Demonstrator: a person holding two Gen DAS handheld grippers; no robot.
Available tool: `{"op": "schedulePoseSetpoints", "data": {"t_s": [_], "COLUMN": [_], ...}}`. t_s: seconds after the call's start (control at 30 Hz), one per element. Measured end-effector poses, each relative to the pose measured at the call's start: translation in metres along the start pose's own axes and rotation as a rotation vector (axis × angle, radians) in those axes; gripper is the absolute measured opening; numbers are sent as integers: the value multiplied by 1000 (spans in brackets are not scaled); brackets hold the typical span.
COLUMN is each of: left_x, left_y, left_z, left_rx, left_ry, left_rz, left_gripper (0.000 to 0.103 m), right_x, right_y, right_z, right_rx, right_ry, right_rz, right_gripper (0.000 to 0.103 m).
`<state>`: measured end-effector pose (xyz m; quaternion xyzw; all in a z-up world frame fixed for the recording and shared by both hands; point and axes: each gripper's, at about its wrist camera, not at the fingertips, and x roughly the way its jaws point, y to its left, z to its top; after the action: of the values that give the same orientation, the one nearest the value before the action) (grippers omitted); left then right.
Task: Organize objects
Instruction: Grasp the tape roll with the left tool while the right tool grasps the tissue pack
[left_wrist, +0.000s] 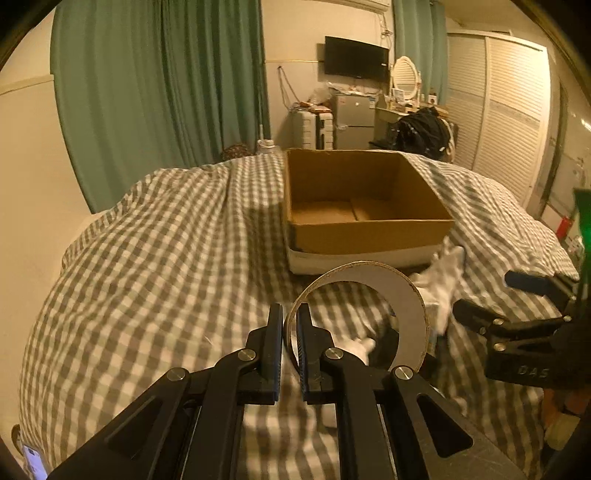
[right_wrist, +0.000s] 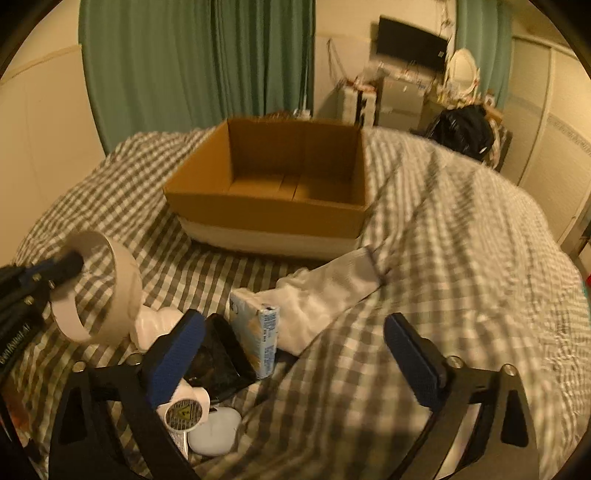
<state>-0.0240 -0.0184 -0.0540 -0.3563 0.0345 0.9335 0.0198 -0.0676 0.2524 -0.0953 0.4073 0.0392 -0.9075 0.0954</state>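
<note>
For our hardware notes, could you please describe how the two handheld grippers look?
Both the left gripper and right gripper are matte black plastic frames with triangular cut-outs and silver round bolts. Their flat fingers carry textured blue pads. The right gripper shows faint grey lettering on its body.

Dim warm yellow indoor light, soft shadows inside the cardboard box, motion blur on the checked bedspread, strong fisheye curvature, black vignetted corners

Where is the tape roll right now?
The tape roll is clamped by its rim in the left gripper, held above the checked bedspread, just short of the cardboard box.
</note>
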Motion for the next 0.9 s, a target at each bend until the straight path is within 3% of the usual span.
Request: {"op": "schedulePoseSetpoints", "data": {"t_s": [0.23, 0.33, 0.4, 0.63, 0.9], "left_x": [26, 34, 38, 32, 1], "left_y": [11, 15, 16, 16, 20], "left_z": [4, 3, 1, -1, 11], "left_rx": [-14, -23, -25, -23, -25], "left_ry": [25, 39, 48, 43, -13], "left_rz": [6, -2, -2, -4, -12], "left_gripper": [7, 7, 7, 7, 7], "right_x": [50, 65, 69, 50, -6], "right_y": [13, 19, 20, 23, 18], "right_z": [6, 7, 5, 5, 20], "right_rx": [-31, -42, -50, -58, -54], "right_ry": [101, 134, 145, 80, -54], "right_rz": [22, 32, 36, 39, 31], "right_gripper": [83, 66, 33, 28, 27]}}
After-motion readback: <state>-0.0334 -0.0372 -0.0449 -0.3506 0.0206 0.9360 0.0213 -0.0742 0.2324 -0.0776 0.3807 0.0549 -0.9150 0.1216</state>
